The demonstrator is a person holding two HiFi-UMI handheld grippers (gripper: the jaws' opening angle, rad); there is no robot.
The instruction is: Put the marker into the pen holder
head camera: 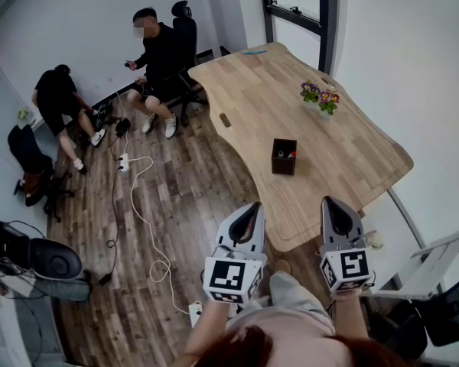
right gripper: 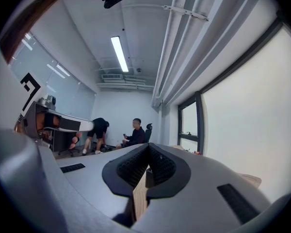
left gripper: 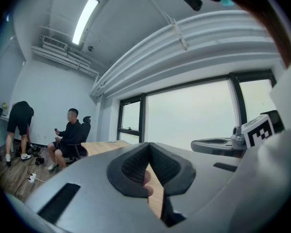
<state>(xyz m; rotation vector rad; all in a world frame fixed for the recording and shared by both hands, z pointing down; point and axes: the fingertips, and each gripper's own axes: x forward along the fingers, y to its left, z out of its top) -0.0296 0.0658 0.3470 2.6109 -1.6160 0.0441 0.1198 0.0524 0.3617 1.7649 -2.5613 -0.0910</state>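
Observation:
A black square pen holder [head camera: 284, 157] stands on the wooden table [head camera: 329, 151] near its curved front edge. Something small and red shows inside the holder's opening; I cannot tell whether it is the marker. Both grippers hang off the table's near edge, well short of the holder. The left gripper [head camera: 252, 206] is shut with nothing in it, and so is the right gripper [head camera: 330, 200]. In the left gripper view the pads of that gripper [left gripper: 149, 147] meet. In the right gripper view the right gripper [right gripper: 148, 147] is shut, and the holder [right gripper: 149, 178] shows beyond the jaws.
A small pot of flowers [head camera: 320, 96] stands further back on the table. One person sits on an office chair [head camera: 182, 33] at the far left and another bends over by the wall. A power strip and white cable [head camera: 135, 197] lie on the wood floor.

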